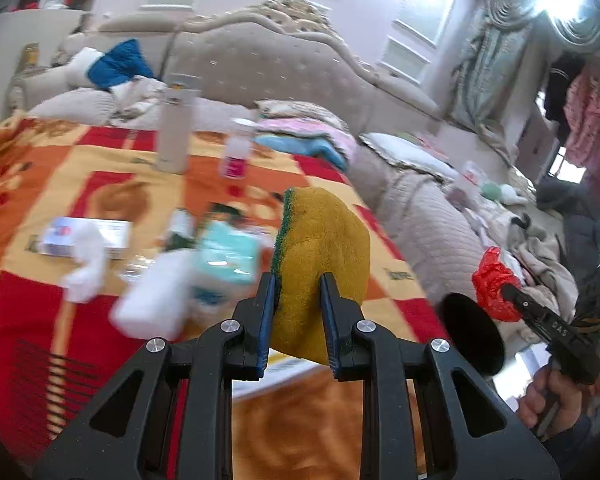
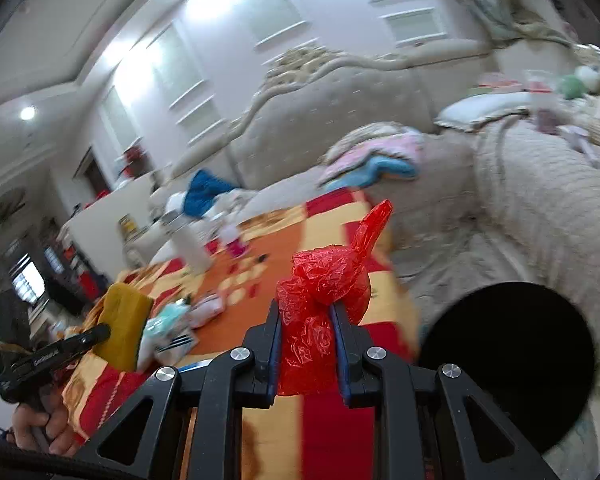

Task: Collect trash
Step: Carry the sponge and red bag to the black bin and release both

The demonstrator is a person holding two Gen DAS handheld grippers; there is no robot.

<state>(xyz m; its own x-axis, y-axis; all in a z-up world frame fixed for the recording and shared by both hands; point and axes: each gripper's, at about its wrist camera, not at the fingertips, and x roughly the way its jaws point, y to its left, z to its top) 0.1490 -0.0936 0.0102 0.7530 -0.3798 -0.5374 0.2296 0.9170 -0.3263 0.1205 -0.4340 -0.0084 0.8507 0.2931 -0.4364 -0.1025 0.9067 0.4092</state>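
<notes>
- While the left gripper [image 1: 296,312] is pinching a yellow sponge [image 1: 328,256] with a green scouring edge, its blue-padded jaws are pressing into the soft, porous foam, and the sponge is bulging in a rounded hump above them, held up over the tabletop [image 1: 40,184].
- The right gripper [image 2: 306,344] is clamping a crumpled red plastic bag [image 2: 324,288]; the thin, glossy, crinkled film is bunching between the jaws, with one twisted tail sticking upward.
- In the left wrist view the right gripper [image 1: 508,292] is showing at the right edge with the red bag at its tip, a hand [image 1: 548,396] wrapping its handle.
- A round black opening [image 2: 512,364], possibly a bin, is lying just beside the right gripper, in front of the sofa.
- A checked cloth in red, orange and yellow is covering the tabletop.
- On the cloth a tall white cylindrical bottle [image 1: 178,124] and a small clear bottle with a pink base [image 1: 238,148] are standing upright.
- Nearer, blurred, are lying a flat white box [image 1: 84,236], a crumpled white tissue [image 1: 88,268], a teal packet [image 1: 228,256] and a white block [image 1: 156,300].
- Behind, a beige tufted sofa [image 1: 260,64] with a carved crest is carrying folded pink and blue cloths [image 1: 308,136].
</notes>
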